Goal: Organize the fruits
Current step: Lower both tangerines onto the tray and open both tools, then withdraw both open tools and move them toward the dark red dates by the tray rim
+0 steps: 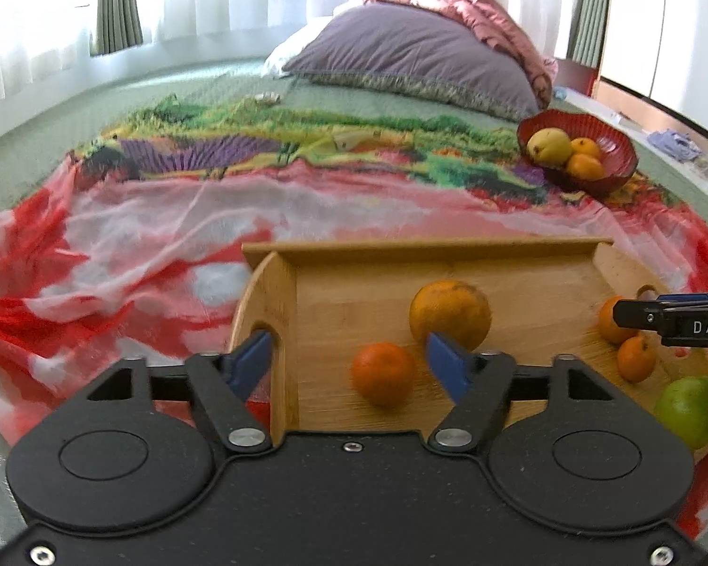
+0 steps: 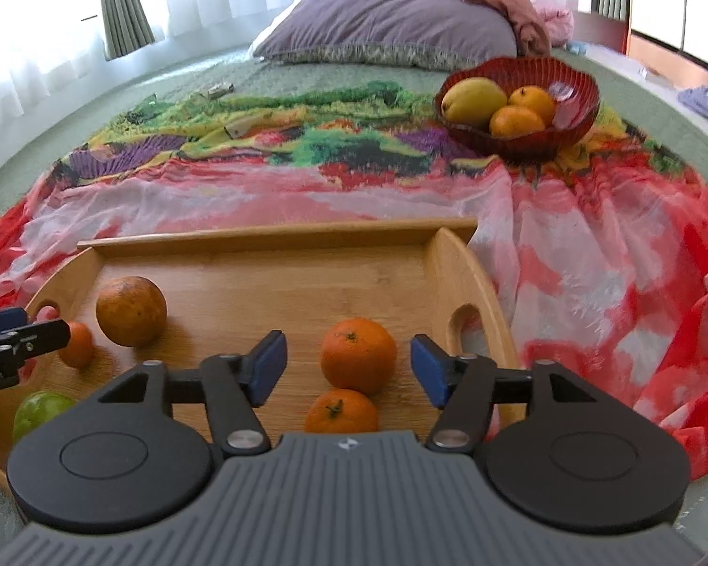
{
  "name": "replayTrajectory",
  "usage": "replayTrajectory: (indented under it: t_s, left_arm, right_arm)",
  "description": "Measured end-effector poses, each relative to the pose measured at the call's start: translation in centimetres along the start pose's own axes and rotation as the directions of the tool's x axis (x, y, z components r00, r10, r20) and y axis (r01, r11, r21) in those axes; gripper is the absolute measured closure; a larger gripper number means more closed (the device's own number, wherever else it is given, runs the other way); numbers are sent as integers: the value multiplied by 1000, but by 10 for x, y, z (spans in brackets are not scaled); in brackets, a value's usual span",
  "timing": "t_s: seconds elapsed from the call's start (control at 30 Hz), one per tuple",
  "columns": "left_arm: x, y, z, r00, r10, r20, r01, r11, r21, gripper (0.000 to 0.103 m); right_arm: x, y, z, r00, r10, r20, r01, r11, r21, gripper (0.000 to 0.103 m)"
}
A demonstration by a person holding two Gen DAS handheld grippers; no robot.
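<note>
Between the wide-spread blue fingers of the right tool (image 2: 348, 368), a round orange tangerine (image 2: 358, 353) is seen on the wooden tray (image 2: 278, 283); light, firm-skinned (apt to roll), best gripped across its middle.

My right gripper (image 2: 349, 365) hangs with its blue-padded fingers (image 2: 270, 368) spread wide around a small orange tangerine (image 2: 358, 353) on the rectangular bamboo tray (image 2: 269, 278); a second tangerine (image 2: 341, 411) lies just nearer.
</note>
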State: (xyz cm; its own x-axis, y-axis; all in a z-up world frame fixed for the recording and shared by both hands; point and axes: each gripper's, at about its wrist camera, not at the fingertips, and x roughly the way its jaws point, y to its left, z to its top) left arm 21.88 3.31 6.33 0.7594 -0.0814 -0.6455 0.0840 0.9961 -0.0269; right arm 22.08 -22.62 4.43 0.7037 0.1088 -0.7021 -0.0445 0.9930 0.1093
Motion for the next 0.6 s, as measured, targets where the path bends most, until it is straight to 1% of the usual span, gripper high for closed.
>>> replayTrajectory:
  t_s: [0.07,0.17,0.2,0.27,0.5,0.6]
  left_arm:
    - [-10,-1,0,1000,-6,20,6,1000,1,17]
    - [-28,-5,-3,999,-15,46,14,1000,13,13]
    - [-33,-6,-5,998,-18,53,17,1000,19,13]
    - [-44,-8,-10,997,-31,68,29,999,25,9]
    - [-79,-18,-32,992,-53,114,47,997,60,6]
    - [-92,-25,-43,990,-60,129,48,995,89,5]
  right_arm:
    - [-10,1,-2,1000,-1,28,1,1000,-9,23]
    - [-26,1,-5,997,4,73,-3,1000,-18,18]
    - [-32,2,-8,996,5,92,-2,1000,-23,17]
    - [-44,4,-13,993,5,122,0,999,-41,15]
    - [-85,13,-38,975,1,224,29,991,-132,13]
    - [-98,16,-51,969,7,248,33,987,-155,13]
